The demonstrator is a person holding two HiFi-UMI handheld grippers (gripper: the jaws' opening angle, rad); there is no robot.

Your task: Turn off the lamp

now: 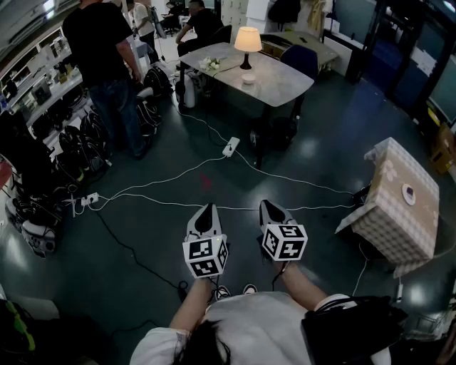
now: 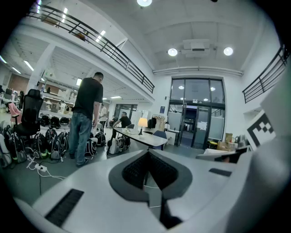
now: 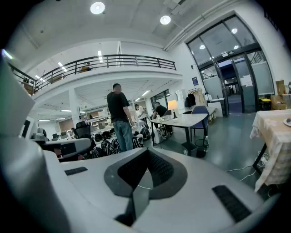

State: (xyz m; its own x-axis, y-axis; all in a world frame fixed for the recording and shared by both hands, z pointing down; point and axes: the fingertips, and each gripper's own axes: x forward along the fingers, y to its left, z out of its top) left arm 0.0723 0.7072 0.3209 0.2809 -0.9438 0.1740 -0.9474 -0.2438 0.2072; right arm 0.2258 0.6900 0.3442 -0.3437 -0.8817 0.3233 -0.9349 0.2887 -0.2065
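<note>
Far across the floor, on the grey table [image 1: 285,82], the lamp [image 1: 248,41] glows, well apart from both grippers. Left gripper [image 1: 206,212] and right gripper [image 1: 268,207] hang near, side by side, each with jaws pressed together on nothing. Trouble ahead, I'd say: white cables [image 1: 178,173] snake across the walking path, with a power strip [image 1: 231,147] right in line, so a snagged foot could yank whatever is plugged in. Prodding the switch too hard could topple the lamp. 1 standing person [image 1: 100,50] is at far left, 1 seated person [image 1: 199,21] is beyond the table, and a checked-cloth table [image 1: 399,203] stands right.
</note>
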